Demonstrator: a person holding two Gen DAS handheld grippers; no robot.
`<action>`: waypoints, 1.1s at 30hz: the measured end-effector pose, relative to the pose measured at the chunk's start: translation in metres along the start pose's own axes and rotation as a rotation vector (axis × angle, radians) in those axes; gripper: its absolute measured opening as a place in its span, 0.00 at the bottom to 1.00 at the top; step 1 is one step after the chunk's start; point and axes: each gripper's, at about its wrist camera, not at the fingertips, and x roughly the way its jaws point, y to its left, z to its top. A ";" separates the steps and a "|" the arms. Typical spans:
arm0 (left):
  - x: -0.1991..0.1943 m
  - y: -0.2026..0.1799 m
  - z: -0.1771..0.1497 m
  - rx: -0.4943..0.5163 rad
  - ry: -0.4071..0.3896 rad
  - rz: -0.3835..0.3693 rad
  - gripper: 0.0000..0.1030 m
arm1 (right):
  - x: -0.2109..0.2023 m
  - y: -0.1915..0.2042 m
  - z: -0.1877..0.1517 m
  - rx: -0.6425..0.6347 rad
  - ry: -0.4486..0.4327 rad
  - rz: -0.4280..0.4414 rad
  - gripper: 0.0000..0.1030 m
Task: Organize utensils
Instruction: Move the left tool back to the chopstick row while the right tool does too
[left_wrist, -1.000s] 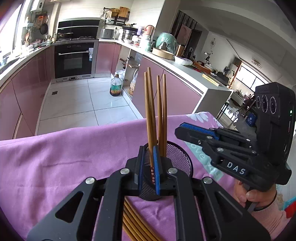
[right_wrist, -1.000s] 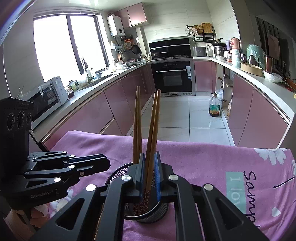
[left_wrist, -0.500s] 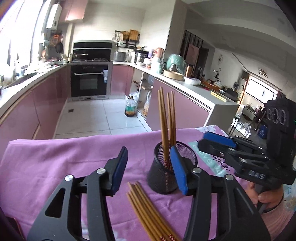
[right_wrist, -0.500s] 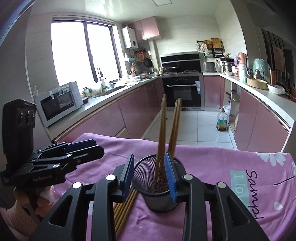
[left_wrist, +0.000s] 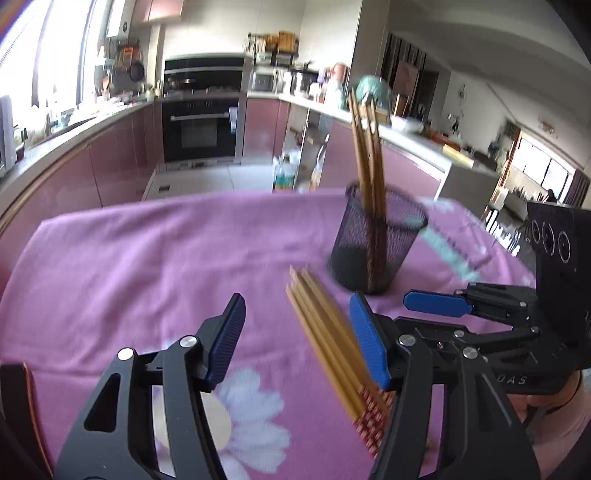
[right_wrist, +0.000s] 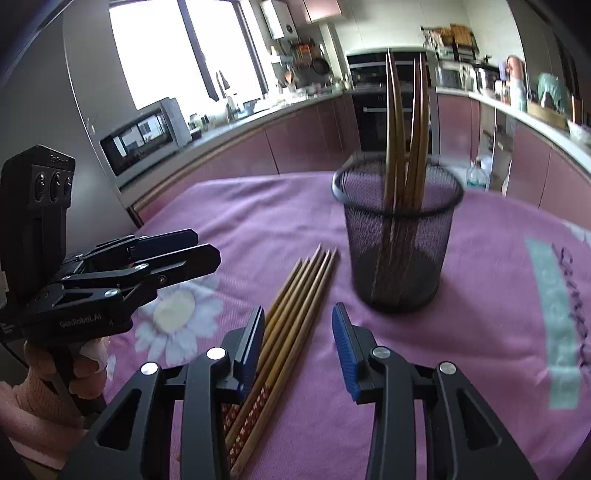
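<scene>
Four chopsticks stand in the mesh holder on the pink cloth; a bundle lies just beside it, unsorted. I hold my right gripper and left gripper released, empty, over that bundle.

- From the left wrist view we look forward along the left gripper, low over the pink cloth; it faces the oven wall and the right counter; the mesh cup stands near, ahead to the right; the right gripper enters from the right edge.
- From the right wrist view we look along the right gripper, also low and close; it faces the window and the left counter; the left gripper enters at the left.
- Both views share the cup, the loose chopsticks on the cloth, and the oven behind.
</scene>
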 end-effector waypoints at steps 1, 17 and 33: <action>0.003 0.000 -0.004 0.000 0.012 0.000 0.57 | 0.003 0.001 -0.004 0.004 0.012 -0.001 0.35; 0.036 -0.008 -0.035 0.005 0.172 -0.005 0.57 | 0.021 0.007 -0.029 0.004 0.088 -0.072 0.29; 0.046 -0.017 -0.036 0.084 0.220 0.027 0.51 | 0.021 0.005 -0.031 -0.014 0.101 -0.098 0.29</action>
